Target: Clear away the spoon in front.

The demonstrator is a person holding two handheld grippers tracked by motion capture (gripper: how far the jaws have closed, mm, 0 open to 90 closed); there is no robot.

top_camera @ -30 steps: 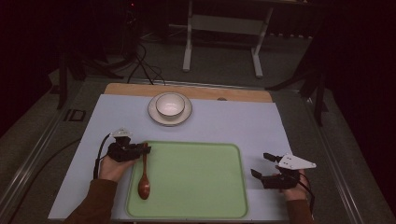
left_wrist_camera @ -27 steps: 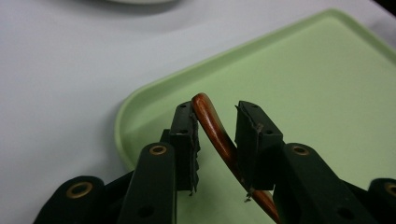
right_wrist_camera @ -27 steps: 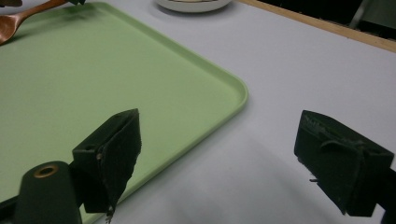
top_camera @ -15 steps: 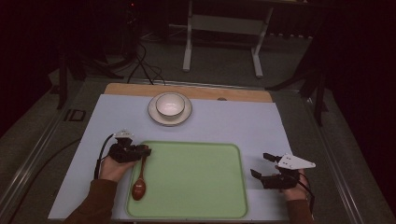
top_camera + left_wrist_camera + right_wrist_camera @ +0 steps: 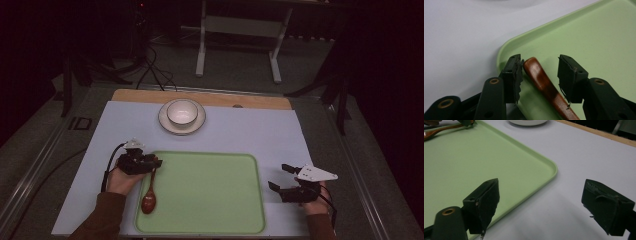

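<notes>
In the left gripper view, the spoon runs off the bottom edge, so its bowl end is cut away; the tray is cropped at the top and right, and the left gripper shows as jaws whose bases leave the frame. A pale rim at the top edge is too cropped to identify. In the right gripper view, the saucer is cut by the top edge, the spoon by the left edge, and the tray by the left and bottom. In the high view, both forearms leave the bottom edge, the left hand hides the table beneath it, and the room beyond the table is too dark to resolve.
</notes>
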